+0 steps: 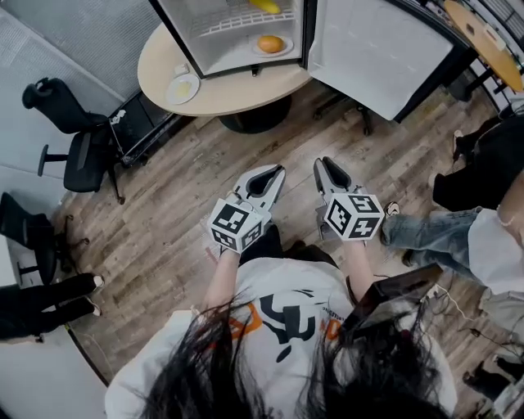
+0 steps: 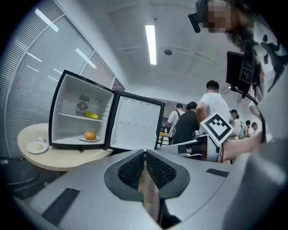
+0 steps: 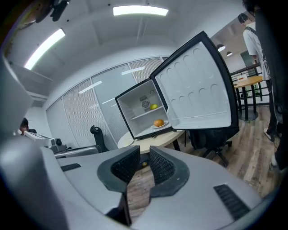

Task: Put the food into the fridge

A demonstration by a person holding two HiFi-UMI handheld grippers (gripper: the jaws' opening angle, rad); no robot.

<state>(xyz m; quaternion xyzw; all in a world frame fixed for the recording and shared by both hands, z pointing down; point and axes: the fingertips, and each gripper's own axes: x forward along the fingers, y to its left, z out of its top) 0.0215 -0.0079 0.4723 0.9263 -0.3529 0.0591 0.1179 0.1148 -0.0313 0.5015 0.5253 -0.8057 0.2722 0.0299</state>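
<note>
Fridge [image 1: 205, 45] on table [image 1: 237, 92], orange [image 1: 270, 43] inside, plate [image 1: 182, 87] to its left

Open floor [image 1: 205, 172] leads to the fridge [image 1: 219, 51], door [image 1: 377, 49] swung wide; chair [image 1: 78, 139] stands left.

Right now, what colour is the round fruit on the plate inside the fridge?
The round fruit is orange; it shows best in the left gripper view.

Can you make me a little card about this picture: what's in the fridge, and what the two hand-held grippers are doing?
Fridge: on the round table, door wide open
Fridge bottom: an orange on a plate
Fridge shelf: a yellow fruit
Beside fridge: small plate holding something pale
Left hand-held gripper: jaws together, empty
Right hand-held gripper: jaws a narrow gap apart, empty
Both grippers: over the wooden floor, away from the fridge
</note>
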